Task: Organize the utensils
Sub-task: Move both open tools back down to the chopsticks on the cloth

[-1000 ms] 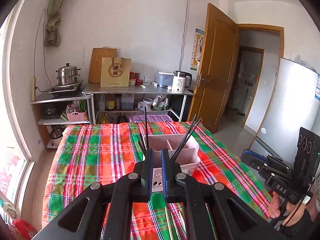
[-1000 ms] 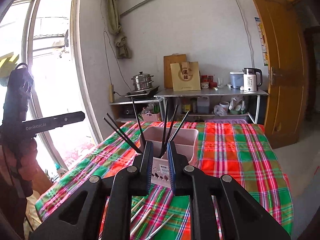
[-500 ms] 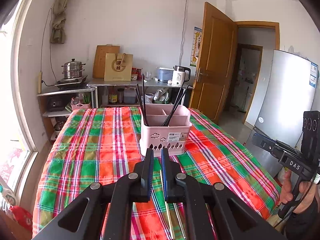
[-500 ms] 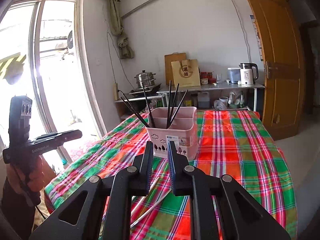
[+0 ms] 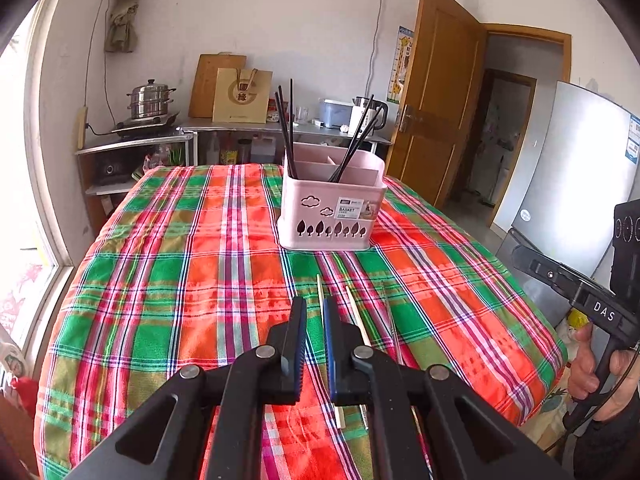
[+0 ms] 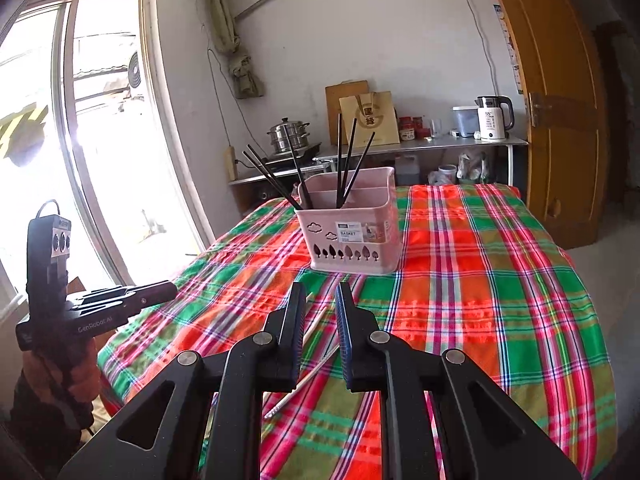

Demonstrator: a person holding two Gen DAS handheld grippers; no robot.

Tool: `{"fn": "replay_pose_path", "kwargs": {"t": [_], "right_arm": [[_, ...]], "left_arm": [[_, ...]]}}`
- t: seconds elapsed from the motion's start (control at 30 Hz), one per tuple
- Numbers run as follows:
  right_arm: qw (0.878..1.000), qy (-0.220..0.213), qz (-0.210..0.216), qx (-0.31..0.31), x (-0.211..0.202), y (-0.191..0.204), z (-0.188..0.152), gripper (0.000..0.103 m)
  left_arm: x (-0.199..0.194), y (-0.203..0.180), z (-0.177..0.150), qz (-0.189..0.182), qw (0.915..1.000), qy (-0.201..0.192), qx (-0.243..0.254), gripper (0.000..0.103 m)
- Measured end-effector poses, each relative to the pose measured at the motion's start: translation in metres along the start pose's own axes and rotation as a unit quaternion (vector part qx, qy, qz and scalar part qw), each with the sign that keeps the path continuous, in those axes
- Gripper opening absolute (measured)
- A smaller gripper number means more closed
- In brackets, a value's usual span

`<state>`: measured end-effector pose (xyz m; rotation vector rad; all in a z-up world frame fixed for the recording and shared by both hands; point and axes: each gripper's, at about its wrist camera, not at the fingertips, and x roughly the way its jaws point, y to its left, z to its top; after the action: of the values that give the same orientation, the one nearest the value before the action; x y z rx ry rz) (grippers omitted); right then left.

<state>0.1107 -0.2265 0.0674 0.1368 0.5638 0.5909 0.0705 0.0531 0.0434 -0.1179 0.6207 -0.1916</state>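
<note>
A pink utensil basket [image 5: 332,216] [image 6: 352,236] stands mid-table with several black chopsticks [image 5: 286,132] [image 6: 344,160] upright in its compartments. Pale chopsticks [image 5: 354,312] [image 6: 316,324] and thin metal ones [image 5: 394,332] lie loose on the plaid cloth in front of it. My left gripper [image 5: 312,308] hovers low over these loose sticks, shut and empty; one pale stick shows through the slit between its fingers. My right gripper [image 6: 320,292] hangs over the cloth short of the basket, its jaws a little apart with nothing between them.
The plaid-covered table [image 5: 160,280] drops off at its near and right edges. Behind it a metal counter [image 5: 240,128] carries a steamer pot [image 5: 152,100], a paper bag and a kettle [image 6: 494,118]. A wooden door [image 5: 436,92], a fridge [image 5: 580,184] and a window [image 6: 100,120] surround the table.
Both grippers have sunk toward the cloth and drawn back from the basket, which now stands clear ahead of the fingertips. The loose chopsticks have come into view. Neither jaw gap has changed.
</note>
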Motion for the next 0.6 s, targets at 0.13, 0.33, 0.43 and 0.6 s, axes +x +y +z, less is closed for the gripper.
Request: {"fn": "replay_pose_path", "kwargs": {"t": [0.13, 0.33, 0.43, 0.6], "right_arm": [[1.000, 0.016, 0.005, 0.004, 0.010, 0.001, -0.006, 0.016], [0.999, 0.045, 0.001, 0.015, 0.030, -0.002, -0.014, 0.016], [0.998, 0.059, -0.001, 0.018, 0.039, -0.004, -0.016, 0.016], [0.996, 0.084, -0.008, 0.027, 0.057, -0.008, -0.019, 0.016]], "left_arm": [[0.014, 0.000, -0.003, -0.001, 0.9999, 0.015, 0.004, 0.021], [0.048, -0.003, -0.002, 0.005, 0.9984, 0.053, 0.020, 0.021], [0.069, -0.004, -0.001, -0.005, 0.9967, 0.076, 0.027, 0.021], [0.110, -0.004, 0.002, -0.011, 0.9924, 0.118, 0.032, 0.021]]}}
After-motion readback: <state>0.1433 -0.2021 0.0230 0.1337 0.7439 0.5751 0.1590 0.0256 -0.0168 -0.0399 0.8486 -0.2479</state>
